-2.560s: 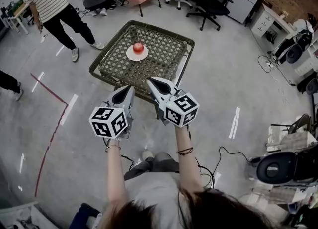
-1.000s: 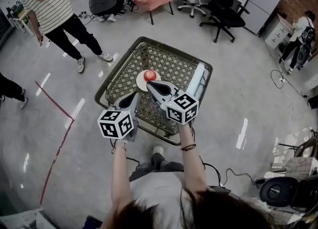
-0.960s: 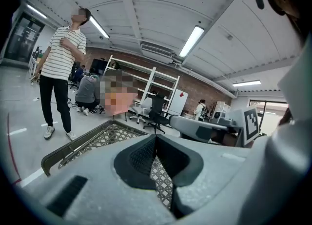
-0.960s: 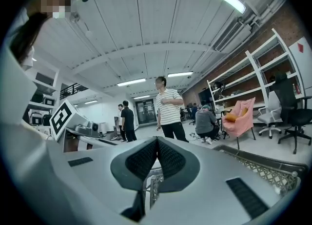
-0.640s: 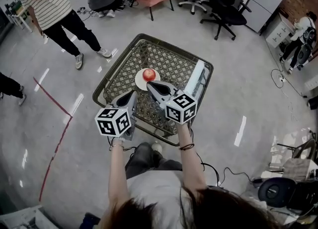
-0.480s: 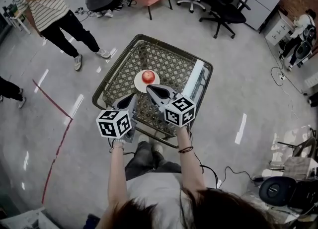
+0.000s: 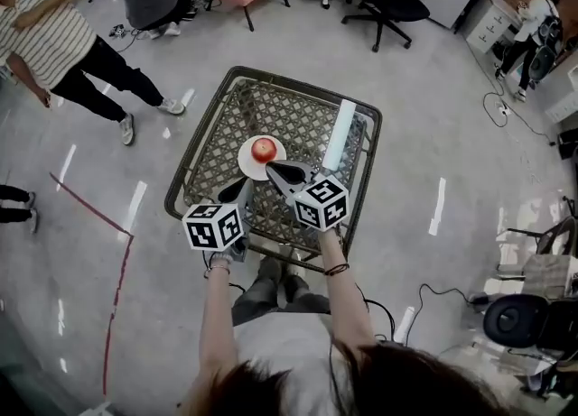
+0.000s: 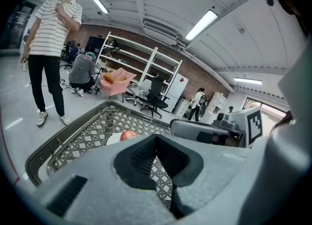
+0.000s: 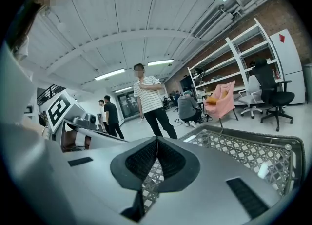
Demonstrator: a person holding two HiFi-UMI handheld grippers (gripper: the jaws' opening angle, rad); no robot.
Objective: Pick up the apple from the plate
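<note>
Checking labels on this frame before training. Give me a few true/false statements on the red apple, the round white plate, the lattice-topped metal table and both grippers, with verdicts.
1. The red apple sits on the round white plate. True.
2. The right gripper is shut on the apple. False: its jaws are together with nothing between them, and the apple lies on the plate.
3. The plate stands on the floor beside the table. False: it is on top of the lattice-topped metal table.
4. A white cylinder lies on the table, right of the plate in the head view. True.
5. The left gripper has its jaws together and holds nothing. True.
</note>
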